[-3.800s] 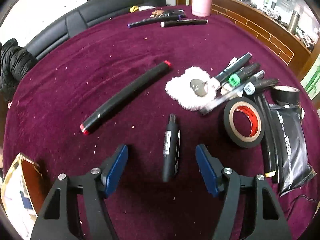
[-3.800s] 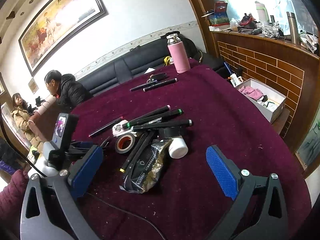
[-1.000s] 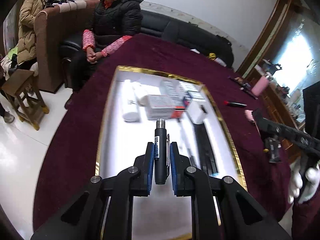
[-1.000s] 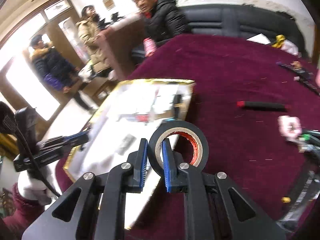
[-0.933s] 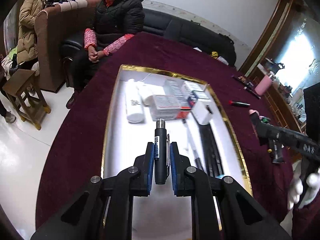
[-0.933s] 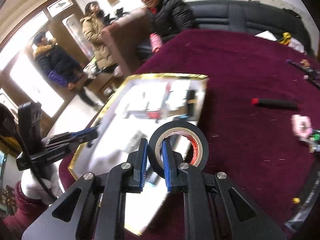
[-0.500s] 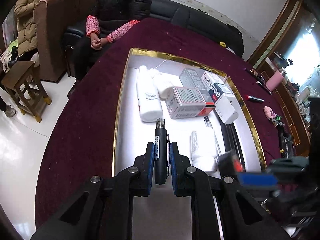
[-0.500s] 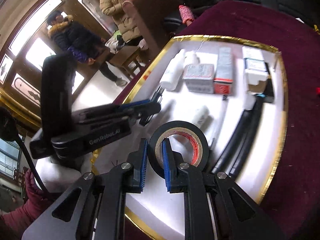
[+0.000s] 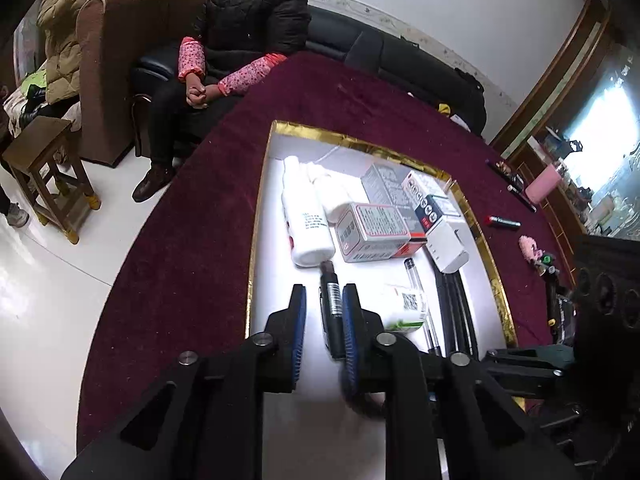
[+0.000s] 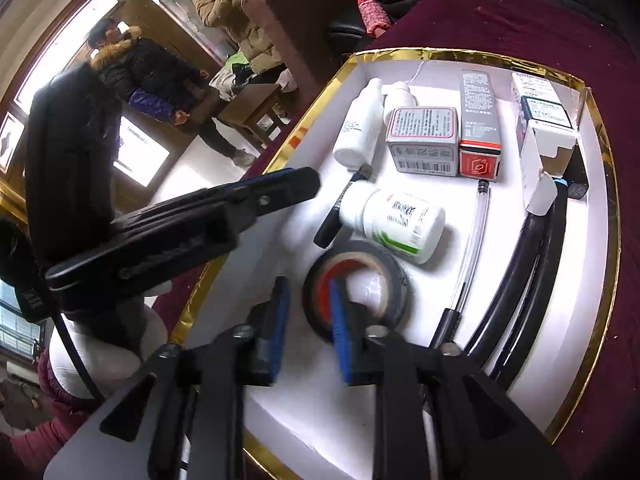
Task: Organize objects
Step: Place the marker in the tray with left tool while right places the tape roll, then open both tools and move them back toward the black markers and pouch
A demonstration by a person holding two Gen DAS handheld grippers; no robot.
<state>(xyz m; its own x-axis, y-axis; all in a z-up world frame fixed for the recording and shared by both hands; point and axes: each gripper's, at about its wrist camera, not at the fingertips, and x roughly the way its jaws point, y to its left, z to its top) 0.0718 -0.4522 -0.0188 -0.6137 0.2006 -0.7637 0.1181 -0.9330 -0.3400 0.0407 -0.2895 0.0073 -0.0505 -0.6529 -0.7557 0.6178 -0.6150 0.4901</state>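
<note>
My desk (image 9: 192,264) carries the gold-rimmed tray (image 10: 602,184), already crowded, so the main risk is a clumsy pull-out knocking things about. My right gripper (image 10: 306,316) has just been spreading its jaws; the tape roll (image 10: 356,280) lies flat on the tray floor with one jaw inside its hole, the pads no longer pinching its wall. Lifting carelessly could hook the ring and drag it into the pill bottle (image 10: 394,218) just beside it, which could roll. My left gripper (image 9: 322,322) has also just been letting its jaws out; the black marker (image 9: 332,308) lies between them, leaning against the right pad. It may cling and come up crooked, nudging the white bottle (image 9: 306,216) at its tip.
</note>
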